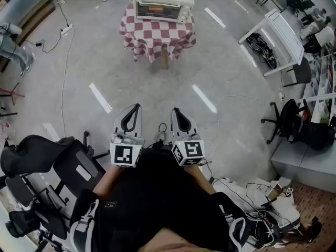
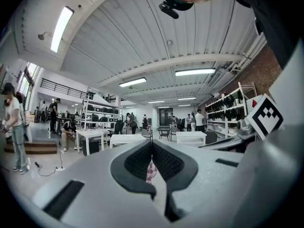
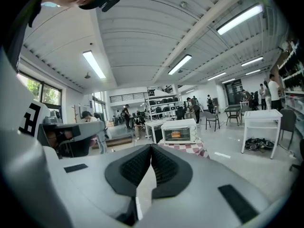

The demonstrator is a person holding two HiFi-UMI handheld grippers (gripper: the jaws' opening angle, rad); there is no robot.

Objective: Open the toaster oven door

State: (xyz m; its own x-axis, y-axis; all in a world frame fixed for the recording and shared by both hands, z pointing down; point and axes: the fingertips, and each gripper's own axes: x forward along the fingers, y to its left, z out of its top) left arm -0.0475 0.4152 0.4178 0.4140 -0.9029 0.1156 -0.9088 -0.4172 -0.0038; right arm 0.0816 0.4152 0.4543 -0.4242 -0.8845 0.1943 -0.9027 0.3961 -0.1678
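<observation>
A white toaster oven (image 1: 163,2) stands on a small table with a red-and-white checked cloth (image 1: 157,35), far ahead of me across the floor. Its glass door (image 1: 157,9) is closed; something orange shows behind it in the right gripper view, where the toaster oven (image 3: 179,131) sits just above the jaws. My left gripper (image 1: 138,107) and right gripper (image 1: 174,111) are held side by side close to my body, both shut with nothing between their tips. In the left gripper view only a strip of the checked cloth (image 2: 151,171) shows behind the left gripper (image 2: 151,144).
A white folding table (image 1: 278,38) stands at the right with dark gear beneath it. An office chair (image 1: 286,119) is at the right and a black seat (image 1: 47,161) at my left. Cables (image 1: 63,67) trail over the floor at left. People and white tables fill the far room.
</observation>
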